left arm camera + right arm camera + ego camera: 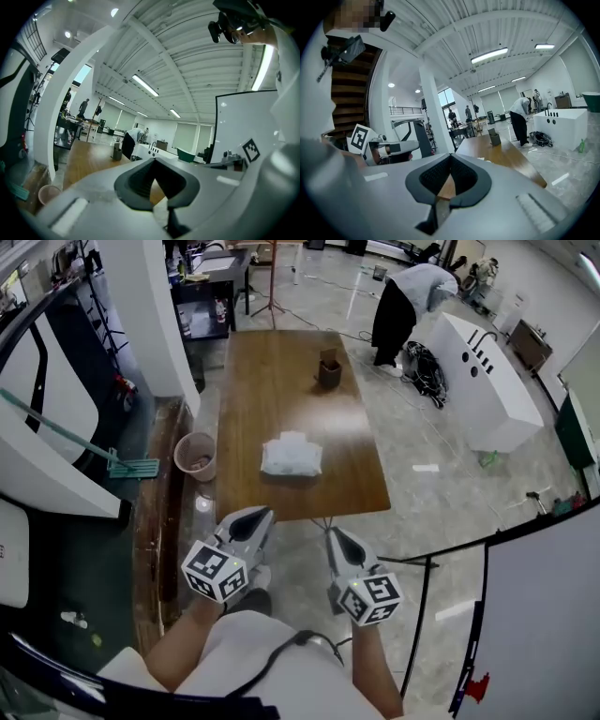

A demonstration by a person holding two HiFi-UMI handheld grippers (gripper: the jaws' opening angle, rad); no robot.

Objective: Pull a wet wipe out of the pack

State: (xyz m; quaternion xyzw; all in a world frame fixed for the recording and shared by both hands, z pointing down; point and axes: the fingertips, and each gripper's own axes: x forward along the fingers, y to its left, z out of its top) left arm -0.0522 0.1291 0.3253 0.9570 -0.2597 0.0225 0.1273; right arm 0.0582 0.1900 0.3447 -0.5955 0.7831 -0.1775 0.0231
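Pack (292, 457) is lying untouched on table (281, 381); left gripper (255, 514) and right gripper (336, 534) are hovering short, jaws pressed together, empty.

Opening of the wipe pack (292, 457) too small, indistinct

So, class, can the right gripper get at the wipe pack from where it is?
Probably yes: only bare table lies between the right gripper and the pack, though its jaws are shut.
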